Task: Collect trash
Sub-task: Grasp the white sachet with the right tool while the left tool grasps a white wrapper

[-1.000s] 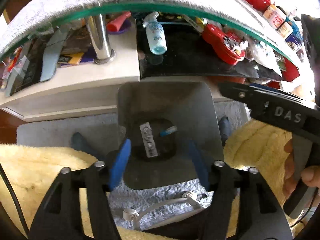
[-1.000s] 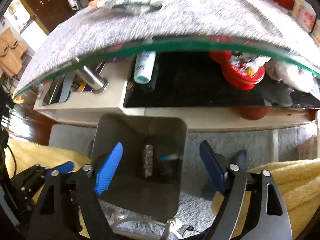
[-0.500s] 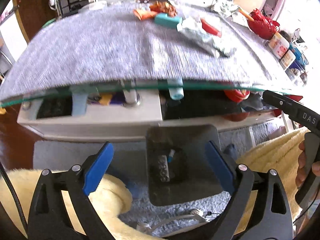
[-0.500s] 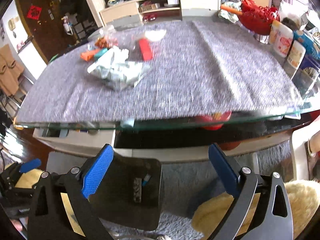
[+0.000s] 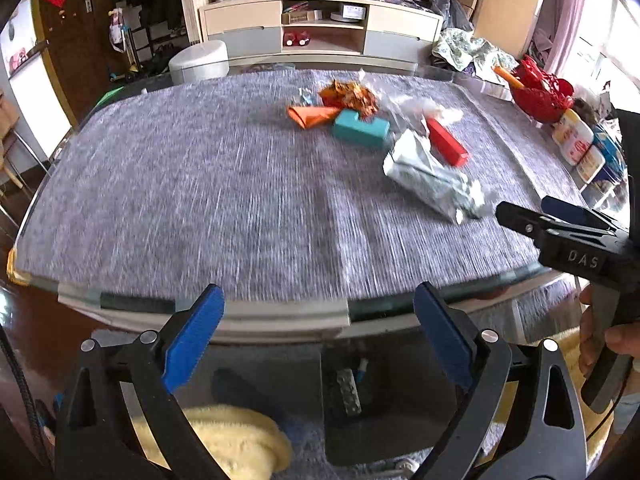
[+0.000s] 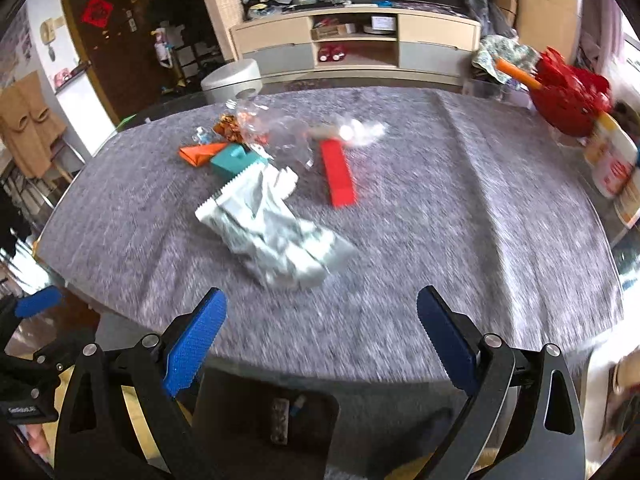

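Trash lies clustered on the grey table cloth (image 5: 200, 184), right of centre: silver foil wrapper (image 5: 430, 178) nearest the front edge, red box (image 5: 446, 142) just behind it, teal box (image 5: 360, 129), orange wrapper (image 5: 310, 115) and crumpled clear plastic (image 6: 280, 132) further back. Dark bin (image 5: 384, 396) sits on the floor below the table edge, a few scraps inside. Left gripper (image 5: 316, 344) spread wide, holding nothing. Right gripper (image 6: 320, 346) likewise wide and unloaded. Red basket (image 5: 540, 94) at far right.

On the grey-clothed glass table (image 6: 440, 208), a crumpled silver foil bag (image 6: 272, 232) lies nearest; behind it sit a teal box (image 6: 230, 162) and, rightward, a red box (image 6: 338, 174). The dark bin (image 6: 264, 428) stands below the near edge (two items inside).
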